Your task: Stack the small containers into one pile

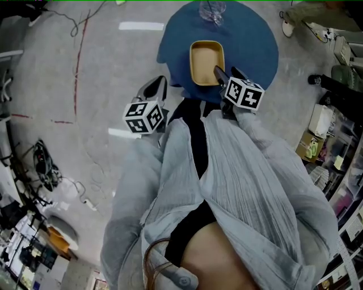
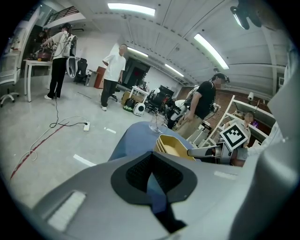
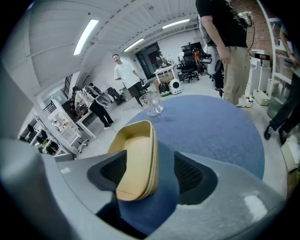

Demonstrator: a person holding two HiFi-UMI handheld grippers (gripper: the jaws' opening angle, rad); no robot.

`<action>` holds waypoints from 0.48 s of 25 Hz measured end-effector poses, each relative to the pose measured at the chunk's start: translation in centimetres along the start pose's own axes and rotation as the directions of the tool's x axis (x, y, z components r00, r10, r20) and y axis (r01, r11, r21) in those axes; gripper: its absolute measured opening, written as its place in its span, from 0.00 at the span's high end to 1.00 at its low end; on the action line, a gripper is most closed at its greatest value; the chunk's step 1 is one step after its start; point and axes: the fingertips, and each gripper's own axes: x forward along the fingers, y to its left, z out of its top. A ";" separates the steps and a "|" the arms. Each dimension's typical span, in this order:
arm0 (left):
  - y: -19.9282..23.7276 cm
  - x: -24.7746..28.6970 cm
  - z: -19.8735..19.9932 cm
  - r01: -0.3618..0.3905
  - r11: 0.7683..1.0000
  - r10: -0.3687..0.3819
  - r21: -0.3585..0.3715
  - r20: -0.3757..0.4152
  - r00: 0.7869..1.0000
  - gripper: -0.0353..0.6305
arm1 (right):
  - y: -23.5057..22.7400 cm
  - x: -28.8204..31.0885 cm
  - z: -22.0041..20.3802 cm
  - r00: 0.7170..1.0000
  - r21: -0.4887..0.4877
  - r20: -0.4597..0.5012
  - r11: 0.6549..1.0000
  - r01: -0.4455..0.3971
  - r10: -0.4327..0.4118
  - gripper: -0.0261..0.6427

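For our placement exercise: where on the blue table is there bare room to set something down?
Free: on the blue table, the stretch right of the yellow container stack, and the strip between stack and glass. Crowded: the near edge, where the open right gripper straddles the stack's wall.

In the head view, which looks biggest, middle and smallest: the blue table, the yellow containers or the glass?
1. blue table, by far the largest
2. yellow containers
3. glass, smallest as it looks, though the picture's top edge cuts part of it off
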 end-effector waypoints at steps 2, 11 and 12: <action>-0.3 0.2 0.1 0.006 1.000 -0.006 0.004 -0.003 1.000 0.92 | -0.2 0.0 -0.3 1.000 0.007 -0.021 1.000 0.001 -0.001 0.36; -2.2 1.2 0.3 0.034 0.999 -0.033 0.029 -0.018 0.999 0.92 | 0.8 -1.8 1.9 0.988 -0.036 0.022 0.988 -0.150 0.151 0.26; -2.4 1.4 0.5 0.038 0.999 -0.038 0.033 -0.019 0.999 0.92 | 0.9 -2.2 2.4 0.987 -0.056 0.035 0.986 -0.155 0.157 0.26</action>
